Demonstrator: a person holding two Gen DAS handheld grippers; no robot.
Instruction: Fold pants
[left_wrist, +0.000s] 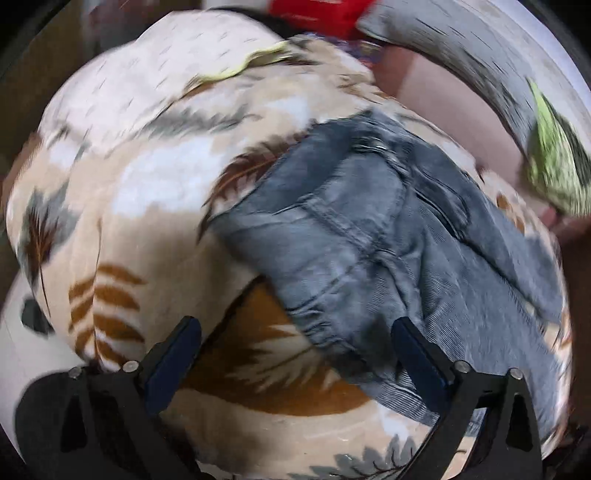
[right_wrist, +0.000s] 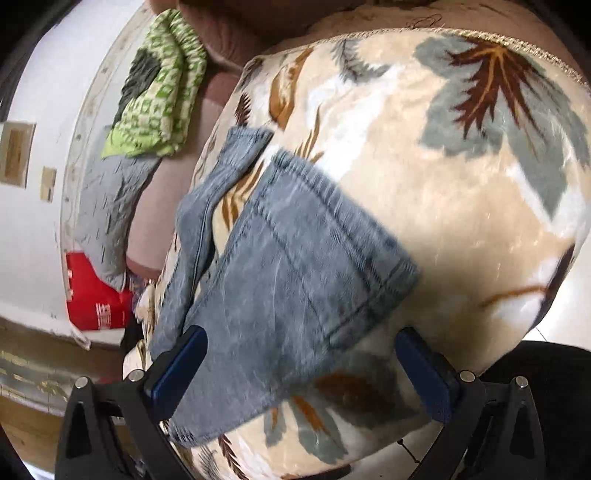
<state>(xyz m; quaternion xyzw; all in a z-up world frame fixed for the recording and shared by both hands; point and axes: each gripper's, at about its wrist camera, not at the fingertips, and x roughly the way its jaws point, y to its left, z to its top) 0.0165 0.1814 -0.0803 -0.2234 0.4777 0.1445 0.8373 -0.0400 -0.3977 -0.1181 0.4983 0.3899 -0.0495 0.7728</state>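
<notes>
The pants (left_wrist: 362, 236) are spread on a leaf-patterned blanket (left_wrist: 122, 206). In the left wrist view they are seen ahead of the left gripper (left_wrist: 295, 347) and toward its right side: the gathered waistband lies between the two spread fingers, and the cloth runs under the right finger (left_wrist: 417, 354). Nothing is pinched; the jaws are held wide apart. In the right wrist view the pants (right_wrist: 295, 266) are seen just in front of the right gripper (right_wrist: 301, 365), whose jaws are likewise parted and empty, with the left finger (right_wrist: 177, 365) over the denim edge. The pants are faded grey-blue denim, already doubled over, with stitched seams and a hemmed edge showing. A green patterned cloth (right_wrist: 159, 85) is seen beyond the blanket, well apart from the pants.
</notes>
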